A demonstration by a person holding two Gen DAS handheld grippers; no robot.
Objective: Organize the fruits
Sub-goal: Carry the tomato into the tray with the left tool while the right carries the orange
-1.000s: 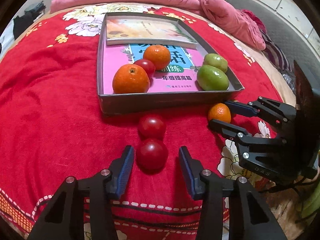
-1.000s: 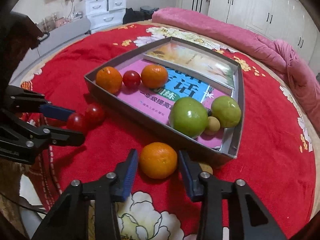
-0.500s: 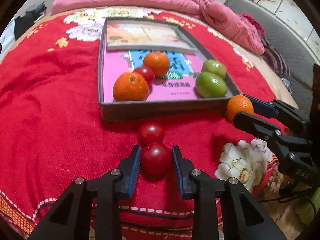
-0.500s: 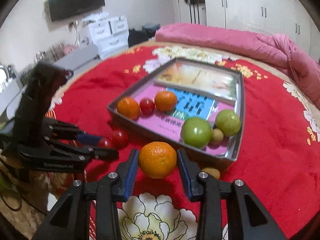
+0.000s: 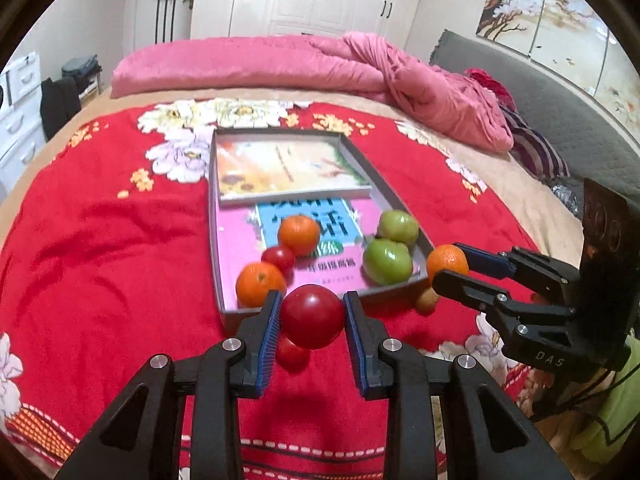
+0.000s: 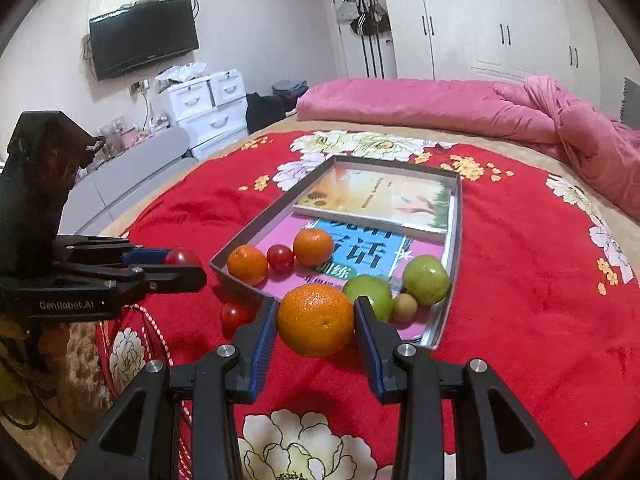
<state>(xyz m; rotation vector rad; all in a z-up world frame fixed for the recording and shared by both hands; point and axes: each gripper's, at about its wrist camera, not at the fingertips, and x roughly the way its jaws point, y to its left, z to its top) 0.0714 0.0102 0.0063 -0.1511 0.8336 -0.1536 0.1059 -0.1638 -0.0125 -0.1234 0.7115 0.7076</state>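
**Both fruits gripped and clear of the bed: carry to the tray**

We are in the carry step. The left gripper (image 5: 311, 316) is closed on a round, glossy red tomato (image 5: 312, 317); both blue pads press its sides, and the fruit hangs above the red flowered bedspread (image 5: 100, 264). The right gripper (image 6: 315, 320) is clamped likewise on a round, dimpled orange tangerine (image 6: 316, 319), held between its pads just short of the near wall of the shallow grey cardboard tray (image 6: 448, 312).

Position of the work pieces relative to the tongs:
- The held tomato sits centred between the left fingertips, directly in front of the tray's near wall.
- A second small red tomato (image 5: 291, 354) lies on the bedspread below and slightly behind the held one, untouched.
- A small tan fruit (image 5: 426, 300) lies on the bedspread outside the tray's near right corner.
- Inside the tray, two tangerines with a tomato between them occupy the near left; two green fruits occupy the near right.

In our judgement, the next move calls for advancing each gripper over the near wall, with enough height to clear it, and releasing each fruit beside its like: tomato and tangerine near the left group. The tomato is soft, so we advise no added squeeze.
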